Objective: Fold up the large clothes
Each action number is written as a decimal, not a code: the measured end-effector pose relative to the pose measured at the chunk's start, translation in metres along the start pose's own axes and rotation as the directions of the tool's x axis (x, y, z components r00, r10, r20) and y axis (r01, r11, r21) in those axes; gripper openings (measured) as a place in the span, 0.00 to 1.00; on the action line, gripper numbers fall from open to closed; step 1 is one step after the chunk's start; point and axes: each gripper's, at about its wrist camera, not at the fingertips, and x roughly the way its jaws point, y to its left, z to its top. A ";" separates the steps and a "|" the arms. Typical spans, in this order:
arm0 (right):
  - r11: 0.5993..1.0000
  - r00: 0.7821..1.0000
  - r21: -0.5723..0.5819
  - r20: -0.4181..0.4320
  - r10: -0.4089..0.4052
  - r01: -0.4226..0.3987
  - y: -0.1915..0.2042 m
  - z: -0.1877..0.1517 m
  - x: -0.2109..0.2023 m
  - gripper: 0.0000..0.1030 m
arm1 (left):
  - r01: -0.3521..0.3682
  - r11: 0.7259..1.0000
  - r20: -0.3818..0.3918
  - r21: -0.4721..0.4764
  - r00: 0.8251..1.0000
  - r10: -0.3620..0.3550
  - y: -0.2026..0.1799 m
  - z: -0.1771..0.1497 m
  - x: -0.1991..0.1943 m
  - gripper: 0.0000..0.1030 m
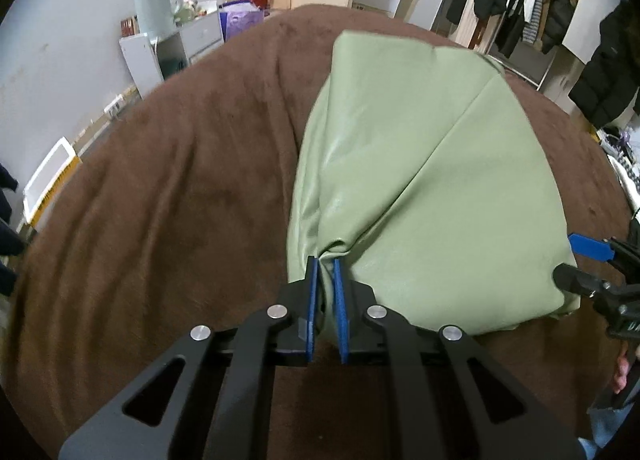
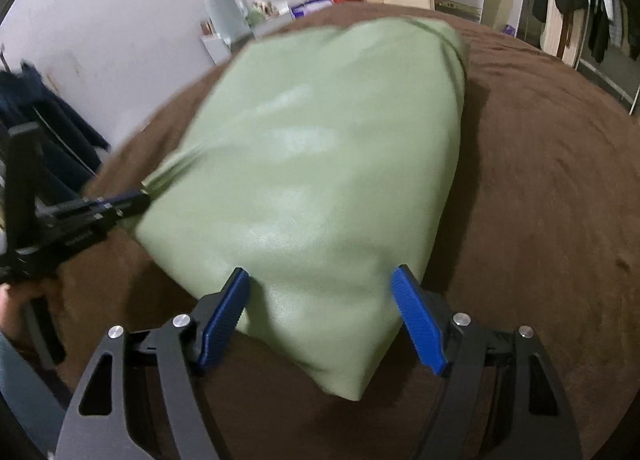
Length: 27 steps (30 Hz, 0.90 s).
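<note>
A pale green, leather-like garment (image 1: 420,179) lies folded on a brown bed cover (image 1: 160,199). My left gripper (image 1: 326,264) is shut on a pinched fold at the garment's near left edge, with wrinkles fanning out from its blue pads. In the right wrist view the same garment (image 2: 320,163) fills the middle, and my right gripper (image 2: 322,280) stands open, its blue fingers on either side of the near corner without pressing it. The left gripper (image 2: 136,195) shows there at the left edge of the cloth. The right gripper's blue fingertip (image 1: 588,246) shows at the right of the left wrist view.
The brown cover (image 2: 540,199) spreads wide on both sides of the garment. A white shelf with a pale kettle (image 1: 158,5) stands by the far wall. A clothes rack with dark coats (image 1: 532,15) is at the far right. Dark clothes (image 2: 44,115) hang at the left.
</note>
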 end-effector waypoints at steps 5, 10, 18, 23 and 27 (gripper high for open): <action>1.000 1.000 0.024 -0.001 0.016 -0.016 -0.009 -0.003 0.012 0.72 | 0.014 0.999 0.019 -0.050 1.000 -0.013 0.002 -0.011 0.012 0.12; 1.000 1.000 0.018 0.006 0.021 -0.021 -0.011 -0.005 0.011 0.73 | 0.033 0.997 0.032 -0.067 0.999 -0.031 0.004 -0.017 0.016 0.13; 0.997 0.997 0.046 0.047 0.053 -0.055 -0.010 -0.005 -0.003 0.84 | 0.032 0.999 0.033 -0.041 0.999 -0.031 0.004 -0.012 0.010 0.25; 0.982 0.989 0.142 0.095 0.115 -0.128 -0.027 0.005 -0.021 0.86 | -0.011 0.998 0.037 -0.066 0.999 0.013 0.017 0.002 -0.004 0.69; 0.959 0.979 0.221 0.140 0.147 -0.175 -0.053 0.018 -0.033 0.86 | 0.010 0.997 0.047 -0.075 0.999 -0.007 0.025 0.016 -0.010 0.80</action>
